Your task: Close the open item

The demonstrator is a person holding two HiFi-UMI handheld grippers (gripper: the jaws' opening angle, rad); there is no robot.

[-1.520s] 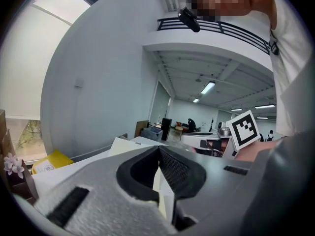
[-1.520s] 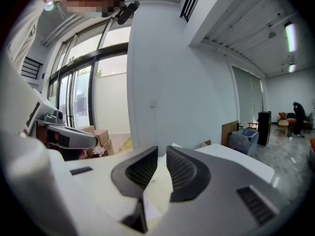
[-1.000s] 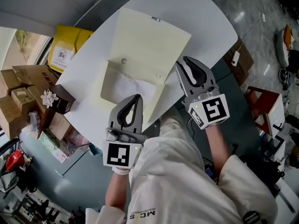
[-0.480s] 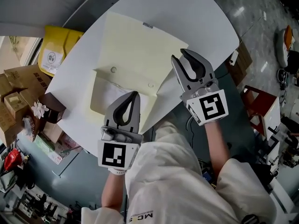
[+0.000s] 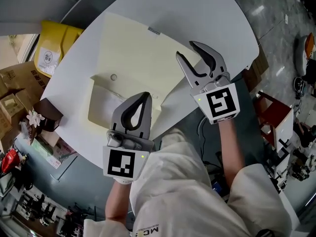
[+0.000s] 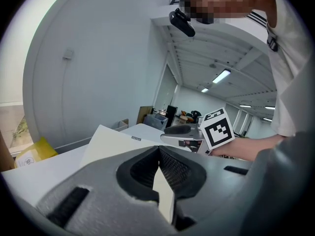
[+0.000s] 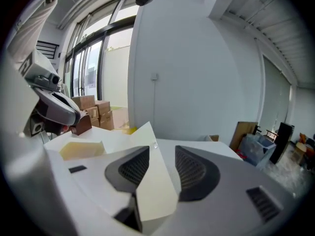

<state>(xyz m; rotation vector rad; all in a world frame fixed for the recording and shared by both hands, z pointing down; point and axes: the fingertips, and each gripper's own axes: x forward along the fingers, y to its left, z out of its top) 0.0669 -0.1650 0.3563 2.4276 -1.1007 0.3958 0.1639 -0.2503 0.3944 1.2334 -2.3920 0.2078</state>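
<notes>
cream folder (image 5: pixel 138 58) lies open on the white table (image 5: pixel 212 19), flap spread flat toward the far side, pocket toward the person with a white sheet (image 5: pixel 111 98) in it. snap stud (image 5: pixel 113 77) on the pocket front, small clasp (image 5: pixel 154 31) at the flap's far edge.

left gripper (image 5: pixel 144 96) is at the pocket's near edge; in the left gripper view its fingers (image 6: pixel 140 168) are closed together and pinch the cream edge between the pads.

right gripper (image 5: pixel 187 51) is at the folder's right edge. its fingers (image 7: pixel 129 168) are opening: the folder edge sits between them, against the left pad, with a clear gap to the right pad, so no grip.

off the table, on the left: yellow bag (image 5: pixel 49 46), cardboard boxes (image 5: pixel 12 90), a small brown box (image 5: pixel 44 116) with a white flower on it.
</notes>
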